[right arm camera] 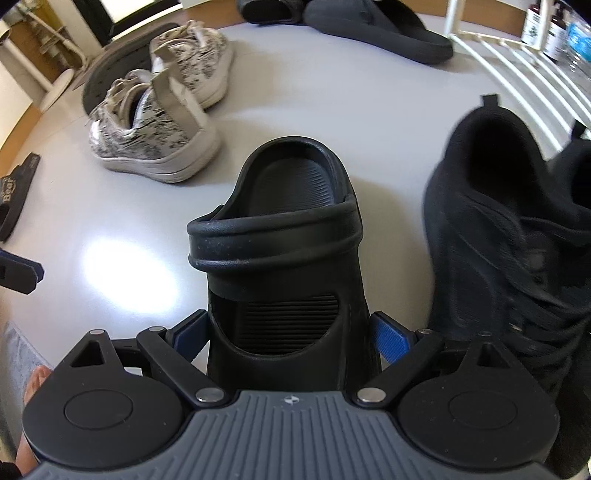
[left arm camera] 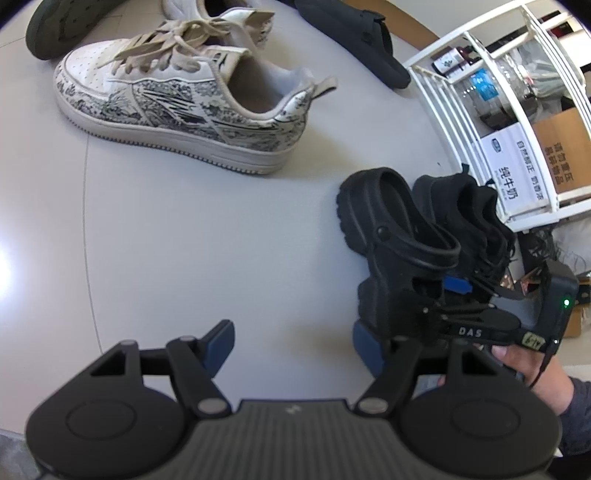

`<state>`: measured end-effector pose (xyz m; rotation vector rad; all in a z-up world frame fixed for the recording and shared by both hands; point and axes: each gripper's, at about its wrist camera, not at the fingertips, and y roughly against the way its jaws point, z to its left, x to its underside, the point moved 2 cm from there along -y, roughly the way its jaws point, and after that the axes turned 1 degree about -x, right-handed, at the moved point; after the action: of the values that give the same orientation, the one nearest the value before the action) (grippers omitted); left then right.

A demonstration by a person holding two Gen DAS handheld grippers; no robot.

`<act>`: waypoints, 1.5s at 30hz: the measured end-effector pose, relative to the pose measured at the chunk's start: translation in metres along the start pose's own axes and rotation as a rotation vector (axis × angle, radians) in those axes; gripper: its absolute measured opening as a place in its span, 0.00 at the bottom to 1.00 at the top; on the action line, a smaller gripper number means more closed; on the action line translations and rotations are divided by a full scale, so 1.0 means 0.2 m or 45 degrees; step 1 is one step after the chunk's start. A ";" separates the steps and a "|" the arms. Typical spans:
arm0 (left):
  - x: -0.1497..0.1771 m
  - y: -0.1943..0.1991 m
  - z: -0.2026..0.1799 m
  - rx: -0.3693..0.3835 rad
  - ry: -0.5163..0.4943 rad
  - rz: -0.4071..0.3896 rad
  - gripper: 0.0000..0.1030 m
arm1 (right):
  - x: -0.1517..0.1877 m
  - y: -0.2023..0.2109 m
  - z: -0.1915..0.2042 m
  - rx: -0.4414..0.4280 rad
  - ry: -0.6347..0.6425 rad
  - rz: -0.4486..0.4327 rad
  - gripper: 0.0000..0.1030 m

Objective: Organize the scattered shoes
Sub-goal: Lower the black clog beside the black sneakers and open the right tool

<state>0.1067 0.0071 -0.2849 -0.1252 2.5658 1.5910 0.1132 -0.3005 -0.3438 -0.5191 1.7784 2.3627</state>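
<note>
A black clog (right arm camera: 280, 221) sits between the blue pads of my right gripper (right arm camera: 290, 334), which is shut on its front part, heel end pointing away. In the left wrist view the same clog (left arm camera: 388, 229) stands tilted on the grey floor, sole to the left, against a black lace-up sneaker (left arm camera: 476, 210). That sneaker (right arm camera: 498, 240) lies just right of the clog. My left gripper (left arm camera: 291, 336) is open over bare floor with nothing between its fingers. A white sneaker with a dark print (left arm camera: 177, 107) stands ahead of it.
A second printed sneaker (right arm camera: 199, 62) sits behind the first (right arm camera: 147, 144). Black slippers (right arm camera: 376, 26) lie at the back, a brown slide (right arm camera: 14, 192) at the left. A white wire rack (left arm camera: 461, 122) holding boxes and bottles stands to the right. A hand (left arm camera: 524, 365) holds the right gripper.
</note>
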 end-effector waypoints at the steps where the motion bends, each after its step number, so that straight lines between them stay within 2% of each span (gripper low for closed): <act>1: 0.00 0.00 -0.01 0.001 -0.005 0.000 0.71 | 0.00 0.00 -0.01 0.007 -0.011 0.000 0.91; 6: -0.01 -0.02 -0.03 -0.006 -0.015 -0.001 0.71 | 0.01 0.03 -0.07 0.062 -0.084 -0.030 0.91; 12: -0.01 -0.04 -0.06 -0.001 -0.028 0.001 0.71 | 0.01 0.03 -0.08 0.085 -0.099 -0.050 0.91; 24: -0.01 -0.02 -0.05 -0.004 -0.026 -0.012 0.71 | -0.03 0.04 -0.09 0.092 -0.121 -0.049 0.91; 30: -0.03 0.00 -0.05 -0.008 -0.028 -0.029 0.71 | -0.03 0.13 -0.05 0.047 -0.074 -0.075 0.91; 34: -0.07 0.04 -0.05 -0.020 -0.030 -0.077 0.71 | -0.02 0.13 -0.02 0.067 -0.008 -0.060 0.91; 37: -0.12 0.08 -0.06 -0.028 -0.026 -0.117 0.71 | 0.00 0.10 -0.05 0.086 -0.020 -0.016 0.89; 40: -0.19 0.12 -0.07 -0.040 -0.042 -0.160 0.71 | -0.01 0.11 -0.07 0.059 -0.045 -0.001 0.88; 45: -0.29 0.19 -0.13 -0.060 -0.065 -0.237 0.71 | -0.03 0.22 -0.08 -0.046 -0.038 -0.045 0.88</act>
<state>0.1586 0.0018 -0.2318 -0.3133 2.4006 1.5648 0.1081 -0.3288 -0.3065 -0.5130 1.7028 2.3700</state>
